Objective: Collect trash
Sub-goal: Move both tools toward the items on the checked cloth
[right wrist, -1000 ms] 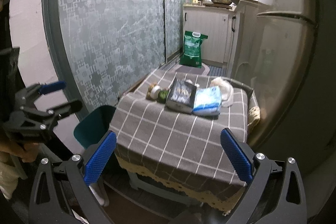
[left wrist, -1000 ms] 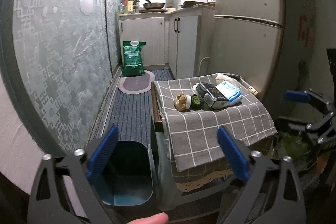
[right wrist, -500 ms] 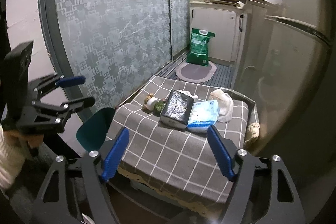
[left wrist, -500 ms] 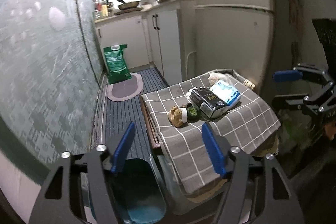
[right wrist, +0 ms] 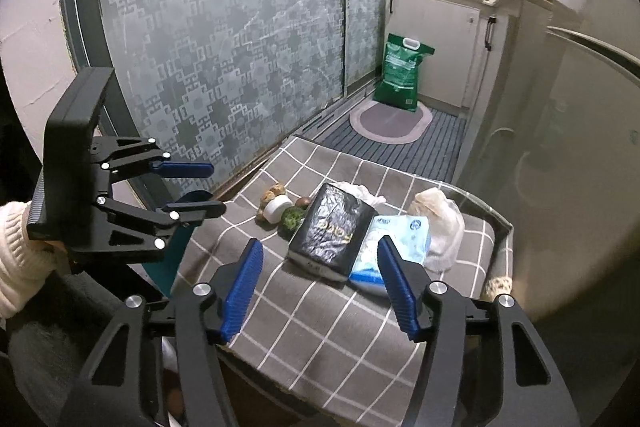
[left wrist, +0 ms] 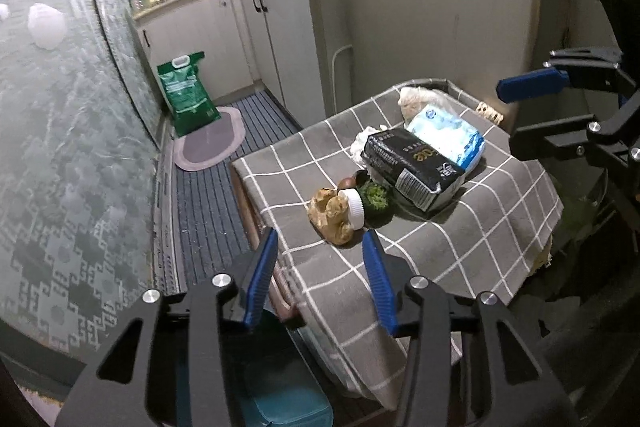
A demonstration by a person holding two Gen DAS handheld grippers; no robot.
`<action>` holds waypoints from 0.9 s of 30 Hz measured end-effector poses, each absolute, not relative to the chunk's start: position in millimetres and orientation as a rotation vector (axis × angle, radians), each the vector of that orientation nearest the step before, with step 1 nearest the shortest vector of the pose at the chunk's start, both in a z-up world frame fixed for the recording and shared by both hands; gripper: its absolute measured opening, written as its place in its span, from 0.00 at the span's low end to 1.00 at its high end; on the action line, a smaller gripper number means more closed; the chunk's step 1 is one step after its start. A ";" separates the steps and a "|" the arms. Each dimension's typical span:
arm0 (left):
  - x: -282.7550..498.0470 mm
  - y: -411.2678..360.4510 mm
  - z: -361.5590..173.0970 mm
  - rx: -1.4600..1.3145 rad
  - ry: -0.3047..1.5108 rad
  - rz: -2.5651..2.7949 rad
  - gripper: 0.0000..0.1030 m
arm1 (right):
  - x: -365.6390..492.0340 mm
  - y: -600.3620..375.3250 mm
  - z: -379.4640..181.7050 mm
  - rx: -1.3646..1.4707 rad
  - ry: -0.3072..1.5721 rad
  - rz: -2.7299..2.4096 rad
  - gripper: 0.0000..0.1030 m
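Trash lies on a grey checked tablecloth [left wrist: 460, 251]: a brown crumpled lump [left wrist: 330, 215], a white cap [left wrist: 354, 205], a green bit [left wrist: 376, 197], a black packet [left wrist: 414, 163], a blue-white tissue pack [left wrist: 448, 139] and a white plastic bag [left wrist: 416, 97]. My left gripper [left wrist: 320, 275] is open and empty, just short of the brown lump, above a teal bin [left wrist: 280, 399]. My right gripper [right wrist: 320, 287] is open and empty before the black packet [right wrist: 332, 227] and tissue pack [right wrist: 396, 247]. The left gripper also shows in the right wrist view [right wrist: 196, 189].
A frosted patterned glass door [left wrist: 68, 131] runs along the left. A green sack [left wrist: 186, 89] and oval mat [left wrist: 210, 143] lie on the striped floor beyond. White cabinets [left wrist: 280, 39] and a fridge [left wrist: 440, 7] stand behind the table.
Both grippers have moved closer to the table and narrowed their opening. The left now sits just before the brown lump, the right before the black packet.
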State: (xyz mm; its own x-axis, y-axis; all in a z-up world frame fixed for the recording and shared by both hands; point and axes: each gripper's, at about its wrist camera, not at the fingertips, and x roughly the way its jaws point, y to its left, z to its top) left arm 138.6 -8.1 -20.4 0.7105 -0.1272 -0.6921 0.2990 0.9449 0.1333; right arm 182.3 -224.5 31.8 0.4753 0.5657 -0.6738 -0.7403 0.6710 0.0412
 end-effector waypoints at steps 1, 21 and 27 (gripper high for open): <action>142.7 -8.8 -23.1 0.251 0.751 -0.239 0.47 | 185.6 -222.3 30.2 -0.281 0.717 0.814 0.58; 179.4 -16.2 -48.8 0.275 0.814 -0.292 0.47 | 204.5 -226.7 10.8 -0.240 0.775 0.829 0.58; 188.1 -19.7 -53.6 0.275 0.825 -0.350 0.47 | 208.4 -228.3 6.2 -0.222 0.793 0.835 0.58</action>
